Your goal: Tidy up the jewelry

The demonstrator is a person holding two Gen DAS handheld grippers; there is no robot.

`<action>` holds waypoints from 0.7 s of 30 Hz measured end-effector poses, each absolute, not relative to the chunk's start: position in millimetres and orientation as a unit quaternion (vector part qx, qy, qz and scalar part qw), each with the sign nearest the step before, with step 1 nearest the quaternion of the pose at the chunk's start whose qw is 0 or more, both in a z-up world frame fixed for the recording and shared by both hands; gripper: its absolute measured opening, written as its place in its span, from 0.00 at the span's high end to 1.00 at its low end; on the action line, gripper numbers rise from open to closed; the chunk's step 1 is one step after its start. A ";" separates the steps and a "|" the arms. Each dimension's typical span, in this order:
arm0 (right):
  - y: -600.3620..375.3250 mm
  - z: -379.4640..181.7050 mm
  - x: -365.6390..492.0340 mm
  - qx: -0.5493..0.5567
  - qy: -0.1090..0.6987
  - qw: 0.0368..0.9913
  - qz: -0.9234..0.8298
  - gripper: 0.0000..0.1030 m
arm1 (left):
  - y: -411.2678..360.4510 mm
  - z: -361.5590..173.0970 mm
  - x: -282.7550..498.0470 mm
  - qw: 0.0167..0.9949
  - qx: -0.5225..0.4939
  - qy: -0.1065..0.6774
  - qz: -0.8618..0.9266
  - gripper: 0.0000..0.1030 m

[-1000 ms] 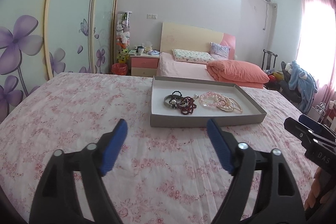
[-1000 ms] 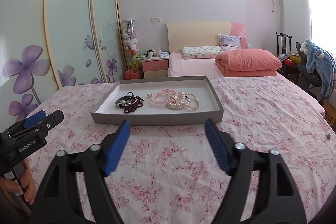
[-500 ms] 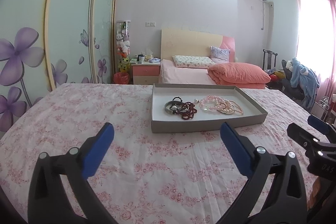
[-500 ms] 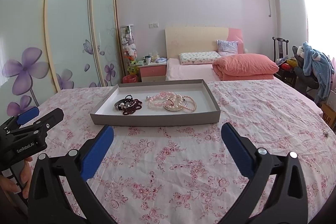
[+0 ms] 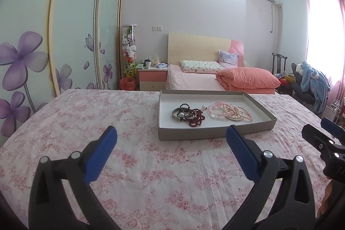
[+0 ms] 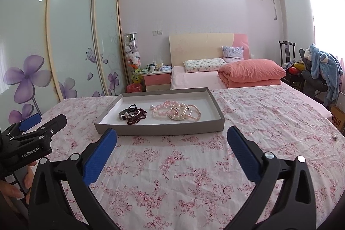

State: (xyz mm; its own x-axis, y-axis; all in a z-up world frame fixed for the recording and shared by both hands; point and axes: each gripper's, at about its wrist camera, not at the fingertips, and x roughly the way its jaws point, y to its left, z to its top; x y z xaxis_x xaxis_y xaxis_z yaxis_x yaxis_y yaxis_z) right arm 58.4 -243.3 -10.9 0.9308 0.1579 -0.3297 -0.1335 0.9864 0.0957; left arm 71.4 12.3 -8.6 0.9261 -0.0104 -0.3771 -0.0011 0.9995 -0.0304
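Observation:
A shallow grey tray (image 5: 215,133) (image 6: 159,129) lies on the floral cloth. In it are a dark pile of bracelets (image 5: 188,115) (image 6: 132,114) on the left and a pile of pink and pearl bead bracelets (image 5: 229,112) (image 6: 175,111) on the right. A single pearl bead (image 5: 204,107) sits between them. My left gripper (image 5: 171,141) is open and empty, short of the tray's near wall. My right gripper (image 6: 172,139) is open and empty, also just short of the tray. Each gripper shows at the edge of the other's view.
The floral cloth (image 5: 75,118) covers a wide flat surface. Behind it stand a bed with an orange quilt (image 5: 245,79), a pink nightstand (image 5: 152,78), sliding wardrobe doors (image 5: 75,36) on the left and a chair with clothes (image 5: 312,81) on the right. A small object (image 6: 334,137) lies at far right.
Both grippers have opened wider and tilted up, so the tray sits lower relative to the room. The jewelry has not moved.

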 end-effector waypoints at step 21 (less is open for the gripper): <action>-245.9 -2.0 44.5 0.030 0.108 0.991 0.070 0.02 | 9.4 -0.1 56.0 0.990 -0.017 0.140 -0.001 0.04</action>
